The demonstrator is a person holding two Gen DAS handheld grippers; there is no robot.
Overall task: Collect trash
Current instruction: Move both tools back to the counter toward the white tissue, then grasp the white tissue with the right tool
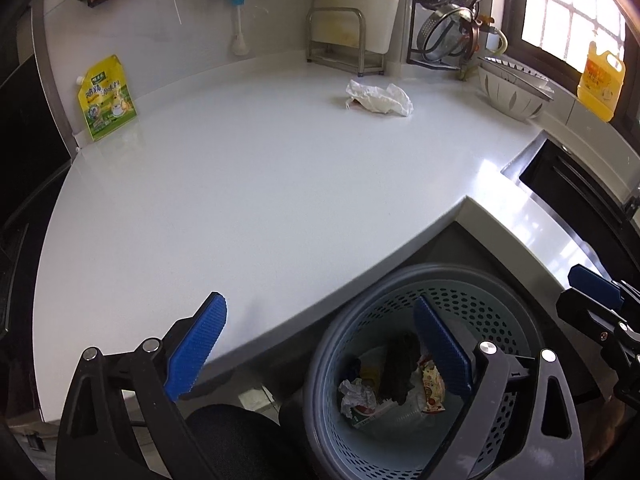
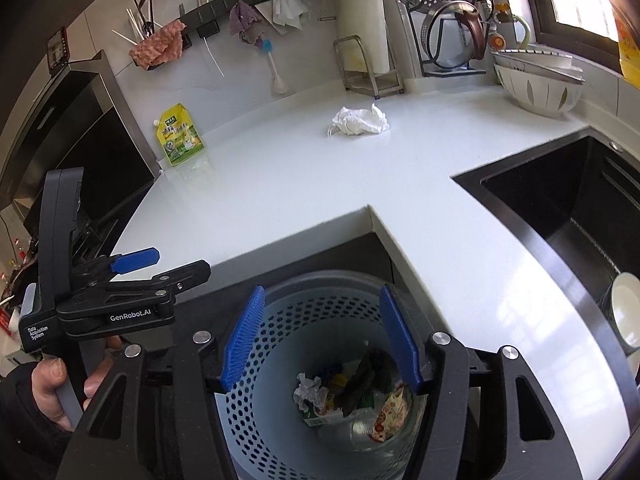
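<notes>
A: Looking along the left gripper [image 1: 320, 352], I am seeing its blue pads spread wide with nothing between them, one over the white counter [image 1: 240, 200], the other over the perforated bin [image 1: 460, 304] below the counter's edge.

B: The right gripper [image 2: 320, 336] is hanging directly over that bin [image 2: 320, 312], jaws likewise released and empty. Inside the bin, a crumpled wad [image 2: 310, 392], a dark item and a printed wrapper [image 2: 390, 412] are lying together.

A: The crumpled white paper [image 1: 380, 98] is sitting on the counter, far beyond the bin, near the metal rack [image 1: 340, 40].

B: My view is showing the black sink [image 2: 560, 208] to the right of the bin, with what may be a plate in it; yours is catching only the sink's edge. A yellow pouch [image 2: 180, 136] is leaning far left of the bin.
</notes>
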